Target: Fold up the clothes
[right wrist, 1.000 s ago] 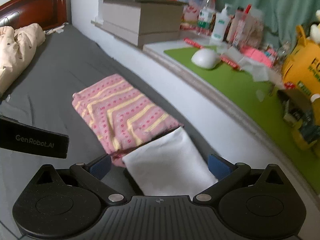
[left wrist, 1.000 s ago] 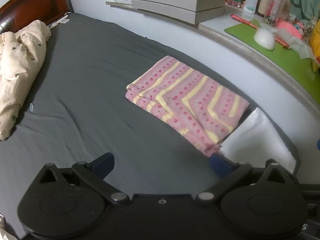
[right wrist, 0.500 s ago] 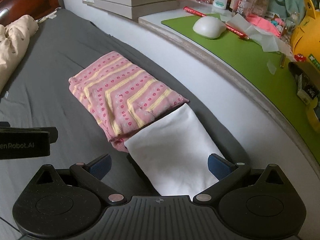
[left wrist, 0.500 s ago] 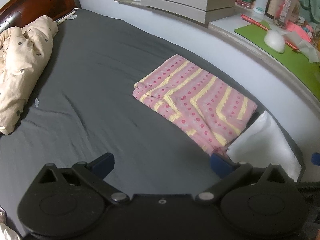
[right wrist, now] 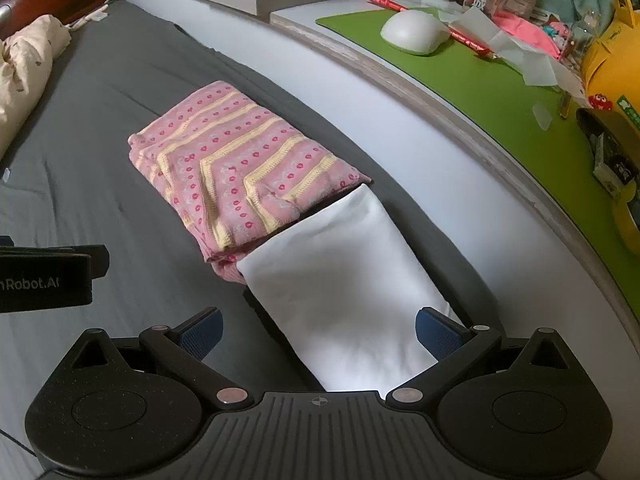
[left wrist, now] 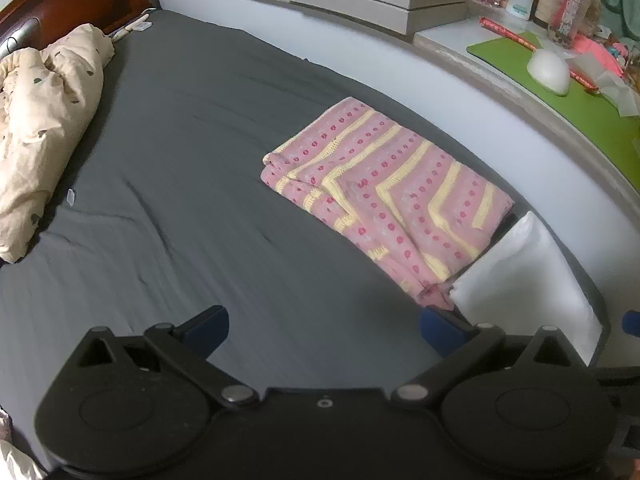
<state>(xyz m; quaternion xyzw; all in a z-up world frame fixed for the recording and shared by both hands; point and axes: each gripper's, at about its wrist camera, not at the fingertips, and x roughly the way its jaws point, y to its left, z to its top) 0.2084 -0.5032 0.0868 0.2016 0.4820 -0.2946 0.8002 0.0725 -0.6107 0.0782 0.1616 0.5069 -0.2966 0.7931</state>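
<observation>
White cloth (right wrist: 344, 280) lies folded on bed (right wrist: 100, 152), right under right gripper (right wrist: 318, 330), long side pointing away. Pink cloth (right wrist: 240, 164) touches its far end. Right gripper nearer. Left gripper (left wrist: 324, 326) over bare bed. Both grippers wide, holding nothing.

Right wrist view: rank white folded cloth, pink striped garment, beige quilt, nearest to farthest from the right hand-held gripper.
1. White folded cloth: lies on the bed directly between and ahead of the right hand-held gripper fingers.
2. Pink striped garment: folded, just beyond the white cloth, centre-left.
3. Beige quilt: bunched at the far left, near the headboard.
</observation>
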